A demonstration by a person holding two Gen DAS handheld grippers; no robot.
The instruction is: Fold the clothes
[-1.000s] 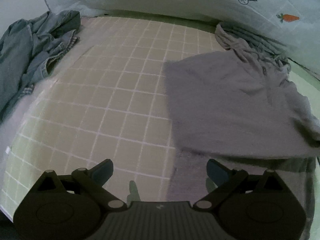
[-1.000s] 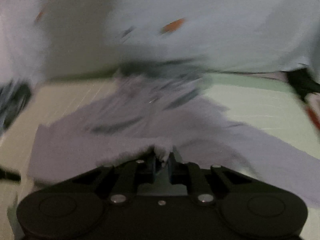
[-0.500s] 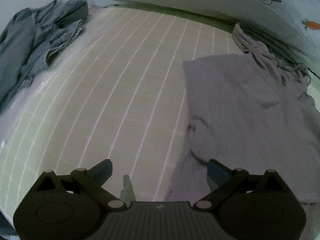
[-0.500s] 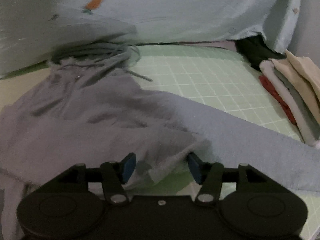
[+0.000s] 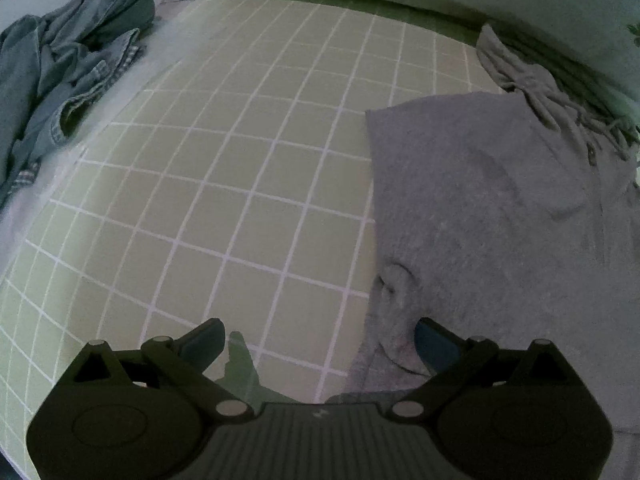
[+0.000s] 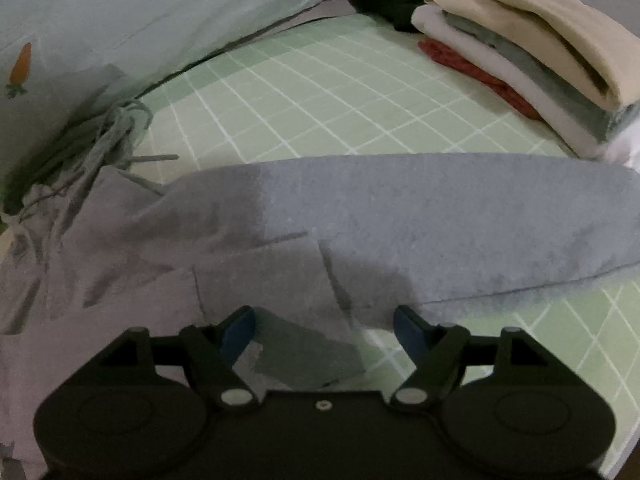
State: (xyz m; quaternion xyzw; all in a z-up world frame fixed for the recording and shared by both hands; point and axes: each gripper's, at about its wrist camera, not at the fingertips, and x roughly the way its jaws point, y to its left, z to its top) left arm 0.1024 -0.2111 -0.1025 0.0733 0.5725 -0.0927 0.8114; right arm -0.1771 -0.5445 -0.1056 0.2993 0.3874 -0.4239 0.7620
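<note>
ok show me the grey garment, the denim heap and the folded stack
grey garment (image 5: pixel 500 200), left wrist view, flat middle panel.
denim heap (image 5: pixel 60 72), left wrist view, crumpled centre.
folded stack (image 6: pixel 532 52), right wrist view, beige top layer.

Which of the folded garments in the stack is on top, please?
The beige garment tops the stack, above grey, white and red ones.

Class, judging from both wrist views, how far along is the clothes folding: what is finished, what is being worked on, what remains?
Done: a stack of folded clothes sits at the mat's far right. In hand: the grey garment lies partly folded on the grid mat, one long part stretched rightward; the left gripper and right gripper are open, holding nothing. Left: finishing it, then the crumpled denim pile.
</note>
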